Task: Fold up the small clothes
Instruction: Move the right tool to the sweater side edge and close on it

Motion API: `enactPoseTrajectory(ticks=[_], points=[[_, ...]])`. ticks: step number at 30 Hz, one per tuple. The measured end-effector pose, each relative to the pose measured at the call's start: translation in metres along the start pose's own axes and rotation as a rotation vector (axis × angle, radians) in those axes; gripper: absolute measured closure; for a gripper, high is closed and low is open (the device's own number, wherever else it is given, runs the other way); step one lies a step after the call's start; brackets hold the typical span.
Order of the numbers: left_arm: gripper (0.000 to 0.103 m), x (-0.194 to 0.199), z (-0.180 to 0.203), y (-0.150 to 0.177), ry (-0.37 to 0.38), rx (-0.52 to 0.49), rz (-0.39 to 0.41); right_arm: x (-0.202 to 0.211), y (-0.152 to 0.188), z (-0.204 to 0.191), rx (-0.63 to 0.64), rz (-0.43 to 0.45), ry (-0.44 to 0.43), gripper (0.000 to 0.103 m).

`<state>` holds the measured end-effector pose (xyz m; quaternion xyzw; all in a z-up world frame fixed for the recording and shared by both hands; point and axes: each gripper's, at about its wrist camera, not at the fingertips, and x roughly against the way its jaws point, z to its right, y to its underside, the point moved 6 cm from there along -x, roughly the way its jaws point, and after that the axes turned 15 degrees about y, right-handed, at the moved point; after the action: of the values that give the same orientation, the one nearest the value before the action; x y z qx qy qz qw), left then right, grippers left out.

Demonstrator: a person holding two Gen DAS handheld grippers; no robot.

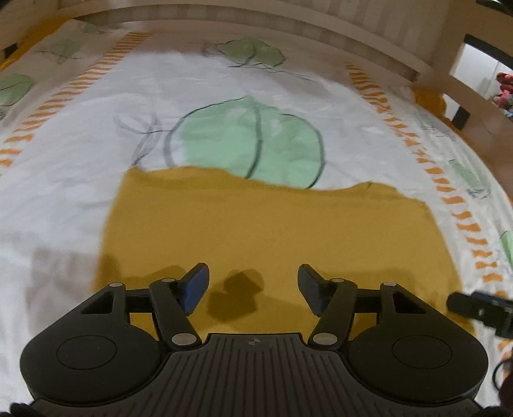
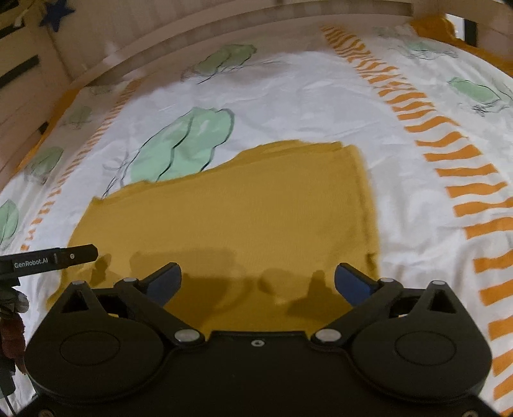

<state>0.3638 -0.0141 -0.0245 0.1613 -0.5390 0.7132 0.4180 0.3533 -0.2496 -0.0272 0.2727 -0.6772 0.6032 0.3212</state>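
Observation:
A mustard-yellow garment (image 1: 263, 231) lies flat on the bed sheet, folded into a rough rectangle; it also shows in the right wrist view (image 2: 243, 218). My left gripper (image 1: 253, 288) is open and empty, hovering over the garment's near edge. My right gripper (image 2: 258, 284) is open and empty, also over the near edge, toward the garment's right side. A finger of the right gripper (image 1: 474, 304) shows at the right edge of the left view. A finger of the left gripper (image 2: 57, 256) shows at the left of the right view.
The bed sheet (image 1: 224, 83) is white with green leaf prints and orange striped bands (image 2: 455, 166). A wooden bed rail (image 1: 288, 25) runs along the far side. Another mustard cloth (image 2: 433, 25) lies at the far right corner.

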Motion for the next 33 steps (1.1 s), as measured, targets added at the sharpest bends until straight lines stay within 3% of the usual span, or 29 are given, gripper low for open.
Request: enactPoseTrajectory(ticks=[7,11,16,23,28,33], points=[[0.043,-0.058,0.01,-0.029,-0.086,0.019,-0.02,-0.003,-0.007,0.03,-0.138,-0.02,-0.008,0.001],[0.042,-0.086,0.008,-0.022,-0.136,-0.01,-0.094,-0.003,-0.009,0.034,-0.148,-0.023,-0.009,0.001],[0.042,-0.084,0.015,-0.014,-0.184,-0.088,-0.083,0.0,-0.015,0.038,-0.183,-0.012,-0.029,0.001],[0.042,-0.059,0.022,0.004,-0.156,-0.04,-0.077,0.0,-0.016,0.047,-0.237,-0.023,-0.049,0.001],[0.042,-0.039,0.033,0.035,-0.128,-0.074,-0.067,-0.002,-0.015,0.051,-0.256,-0.031,-0.049,0.001],[0.042,-0.029,0.03,0.058,-0.068,-0.019,-0.09,-0.01,-0.013,0.061,-0.293,-0.055,-0.05,0.001]])
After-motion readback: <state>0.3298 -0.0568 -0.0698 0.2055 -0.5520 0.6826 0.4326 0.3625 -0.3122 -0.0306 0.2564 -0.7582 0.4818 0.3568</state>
